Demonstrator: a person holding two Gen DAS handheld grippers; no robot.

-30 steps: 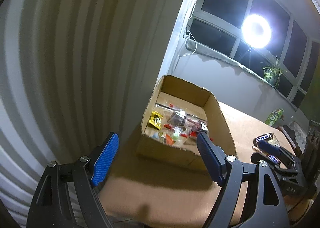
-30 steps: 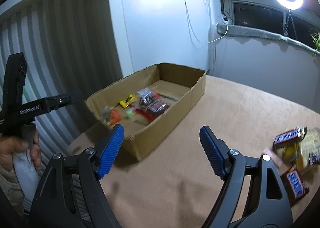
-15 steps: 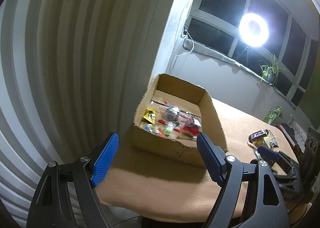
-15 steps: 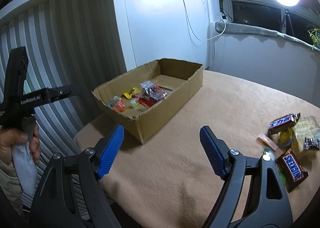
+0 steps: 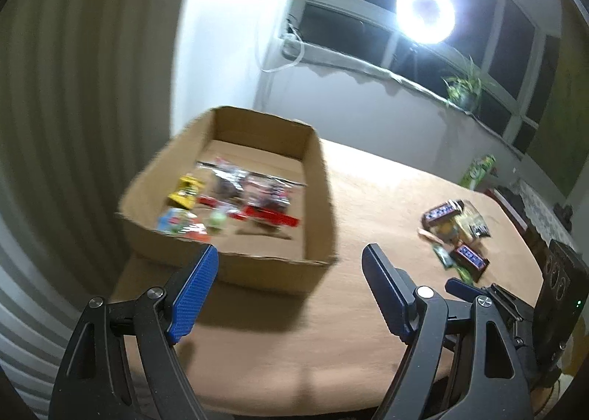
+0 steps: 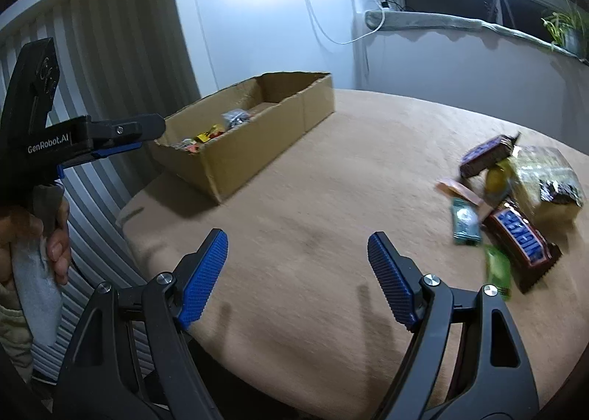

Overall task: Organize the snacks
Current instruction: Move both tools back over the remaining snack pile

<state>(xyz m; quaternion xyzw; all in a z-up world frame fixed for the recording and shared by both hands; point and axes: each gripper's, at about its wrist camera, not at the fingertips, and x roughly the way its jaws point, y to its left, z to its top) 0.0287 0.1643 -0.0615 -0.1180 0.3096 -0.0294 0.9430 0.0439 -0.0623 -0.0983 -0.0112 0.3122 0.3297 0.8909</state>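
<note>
A shallow cardboard box (image 5: 313, 177) (image 6: 254, 147) sits at the table's left end with several small snack packets (image 5: 235, 199) inside. A loose pile of snacks (image 5: 454, 236) (image 6: 515, 199) lies on the right of the tan table, among them a Snickers bar (image 6: 522, 239) and a dark chocolate bar (image 6: 486, 156). My left gripper (image 5: 289, 285) hangs open and empty just in front of the box's near wall. My right gripper (image 6: 298, 272) is open and empty over bare table, left of the pile. The left gripper (image 6: 110, 140) also shows at the left edge of the right wrist view, held by a hand (image 6: 36, 236).
The table (image 6: 331, 180) has a rounded near edge with a drop below. A ribbed wall (image 5: 73, 88) stands close on the left. A ring light (image 5: 425, 17) and a potted plant (image 5: 464, 88) are at the window behind. A green carton (image 5: 478, 169) stands at the far right.
Both views have swung to the right. The box has slid left in each frame and the snack pile has come further into view, nearer my right gripper. Both grippers stay open.
</note>
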